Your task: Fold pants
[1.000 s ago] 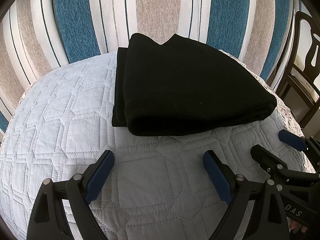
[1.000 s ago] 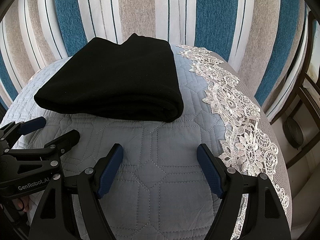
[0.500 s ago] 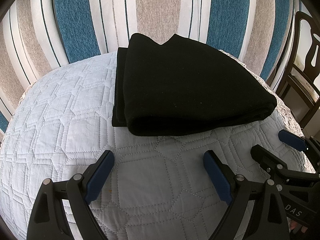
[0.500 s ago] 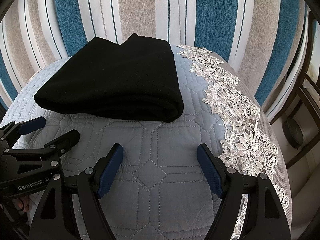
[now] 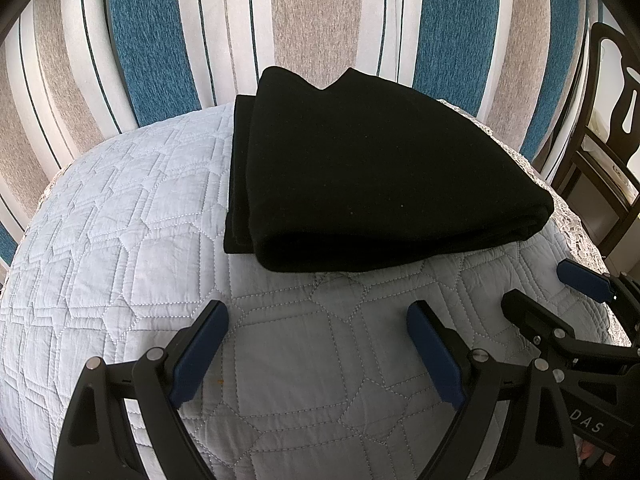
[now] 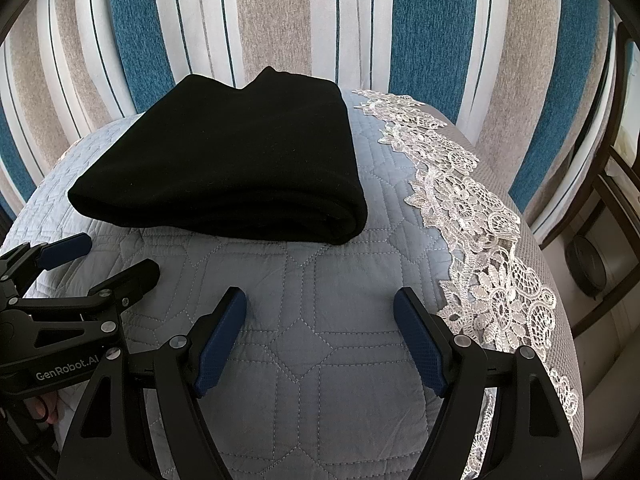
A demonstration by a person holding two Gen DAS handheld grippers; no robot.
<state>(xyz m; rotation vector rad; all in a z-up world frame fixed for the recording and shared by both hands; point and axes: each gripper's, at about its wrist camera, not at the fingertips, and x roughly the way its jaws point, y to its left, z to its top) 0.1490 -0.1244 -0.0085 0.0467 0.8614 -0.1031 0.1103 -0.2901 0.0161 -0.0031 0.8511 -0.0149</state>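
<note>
The black pants (image 5: 376,176) lie folded in a thick stack on a grey quilted cover (image 5: 120,240), near the striped backrest. They also show in the right wrist view (image 6: 236,172). My left gripper (image 5: 316,328) is open and empty, a short way in front of the stack. My right gripper (image 6: 320,312) is open and empty, in front of the stack's right end. Each gripper shows at the edge of the other's view: the right one (image 5: 548,284) and the left one (image 6: 112,256).
A striped blue, grey and white backrest (image 5: 320,20) rises behind the pants. White lace trim (image 6: 480,224) edges the cover on the right. A dark wooden chair (image 5: 600,120) stands to the right.
</note>
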